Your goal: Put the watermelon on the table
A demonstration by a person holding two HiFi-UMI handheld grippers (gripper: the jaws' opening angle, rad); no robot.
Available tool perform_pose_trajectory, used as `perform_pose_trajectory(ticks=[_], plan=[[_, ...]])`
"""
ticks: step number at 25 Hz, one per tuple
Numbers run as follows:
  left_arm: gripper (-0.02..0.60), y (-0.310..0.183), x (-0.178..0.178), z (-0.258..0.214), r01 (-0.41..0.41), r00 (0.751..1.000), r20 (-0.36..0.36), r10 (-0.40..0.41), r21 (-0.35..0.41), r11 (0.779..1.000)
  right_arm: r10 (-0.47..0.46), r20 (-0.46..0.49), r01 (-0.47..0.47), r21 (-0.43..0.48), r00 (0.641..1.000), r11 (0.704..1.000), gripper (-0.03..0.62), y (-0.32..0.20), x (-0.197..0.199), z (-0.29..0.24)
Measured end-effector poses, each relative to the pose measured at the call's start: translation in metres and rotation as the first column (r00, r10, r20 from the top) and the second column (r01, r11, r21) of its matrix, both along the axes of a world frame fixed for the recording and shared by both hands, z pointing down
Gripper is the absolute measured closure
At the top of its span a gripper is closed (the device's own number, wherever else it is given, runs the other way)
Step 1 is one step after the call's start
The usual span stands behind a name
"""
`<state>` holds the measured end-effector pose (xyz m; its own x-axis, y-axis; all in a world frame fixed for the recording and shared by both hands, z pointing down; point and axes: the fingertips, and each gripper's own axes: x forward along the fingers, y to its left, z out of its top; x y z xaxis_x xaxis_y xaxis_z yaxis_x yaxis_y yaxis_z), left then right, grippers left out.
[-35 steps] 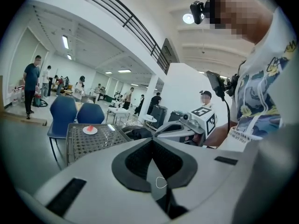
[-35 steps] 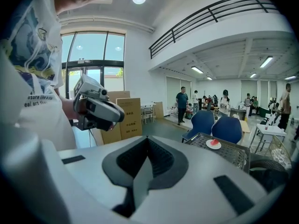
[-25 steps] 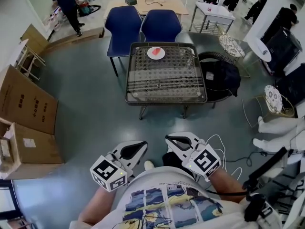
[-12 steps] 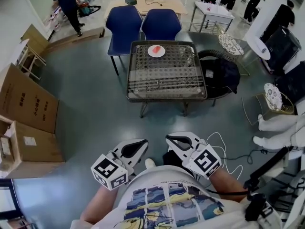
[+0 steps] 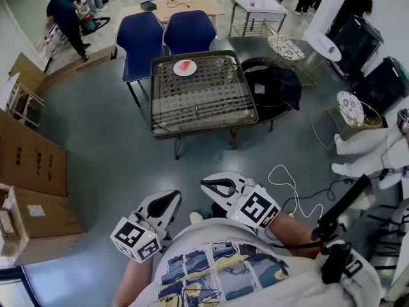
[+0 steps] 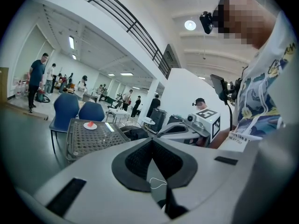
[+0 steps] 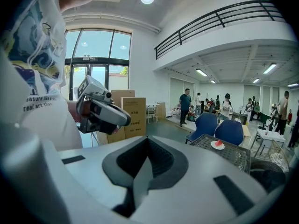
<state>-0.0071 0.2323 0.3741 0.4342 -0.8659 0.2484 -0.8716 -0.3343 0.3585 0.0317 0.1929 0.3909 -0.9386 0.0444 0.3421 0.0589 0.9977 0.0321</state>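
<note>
A red watermelon slice [image 5: 186, 64] lies on a white plate [image 5: 185, 69] at the far side of the wire-mesh table [image 5: 203, 98], seen again small in the left gripper view [image 6: 90, 123] and the right gripper view [image 7: 217, 143]. My left gripper [image 5: 167, 201] and right gripper [image 5: 213, 185] are held close to my body, well short of the table, both pointing toward it. Each is shut and holds nothing; the jaws meet in the left gripper view [image 6: 150, 141] and the right gripper view [image 7: 146, 141].
Two blue chairs [image 5: 163, 34] stand behind the table. A black bag on a round seat [image 5: 275, 85] is to its right. Cardboard boxes [image 5: 29, 165] line the left wall. A white cable [image 5: 297, 197] lies on the floor at right. People [image 5: 64, 18] stand at the back.
The head view has swung, so the table now sits further left in the picture. Both grippers have shifted slightly lower and leftward in it, still shut and empty.
</note>
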Motion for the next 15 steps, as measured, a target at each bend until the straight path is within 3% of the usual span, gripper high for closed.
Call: perform_pose_trajectory(ticks=[15], plan=[[0.572, 0.0032, -0.0009, 0.0069, -0.008, 1.0, 0.01, 0.008, -0.003, 1.0, -0.007, -0.009, 0.007, 0.019, 1.0, 1.0, 0.585, 0.0083, -0.003, 0.0008]])
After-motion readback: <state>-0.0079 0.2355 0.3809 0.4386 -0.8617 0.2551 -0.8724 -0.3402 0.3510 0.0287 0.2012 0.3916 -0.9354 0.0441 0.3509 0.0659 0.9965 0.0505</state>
